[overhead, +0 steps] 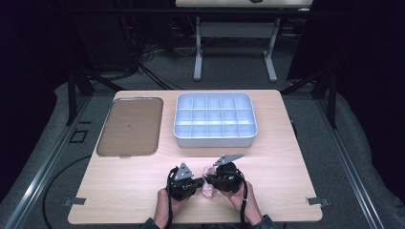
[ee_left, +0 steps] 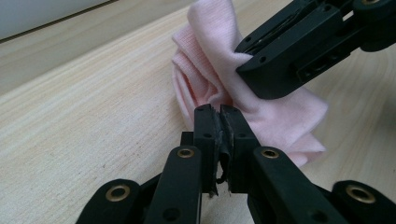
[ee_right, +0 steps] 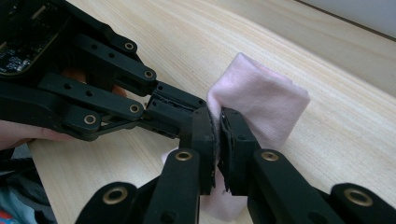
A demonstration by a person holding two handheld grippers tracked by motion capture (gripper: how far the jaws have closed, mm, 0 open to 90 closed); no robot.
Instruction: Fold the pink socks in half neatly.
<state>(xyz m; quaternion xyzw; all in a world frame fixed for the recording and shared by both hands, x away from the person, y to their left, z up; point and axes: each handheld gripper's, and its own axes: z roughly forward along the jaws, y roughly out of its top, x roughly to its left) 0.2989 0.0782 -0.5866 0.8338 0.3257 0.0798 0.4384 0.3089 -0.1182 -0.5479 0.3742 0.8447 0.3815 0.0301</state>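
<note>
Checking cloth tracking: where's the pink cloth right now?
In the high view, the pink cloth sits near the table's front edge, pinched between the left hand-held gripper and right hand-held gripper.

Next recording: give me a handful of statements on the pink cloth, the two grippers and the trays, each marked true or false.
1. Both grippers pinch the pink cloth. True: the left gripper and the right gripper are shut on it.
2. The cloth lies in the white divided tray. False: it is at the near edge of the table.
3. The brown flat tray sits left of the divided tray. True.
4. The divided tray's compartments hold folded cloths. False: they look empty.
</note>
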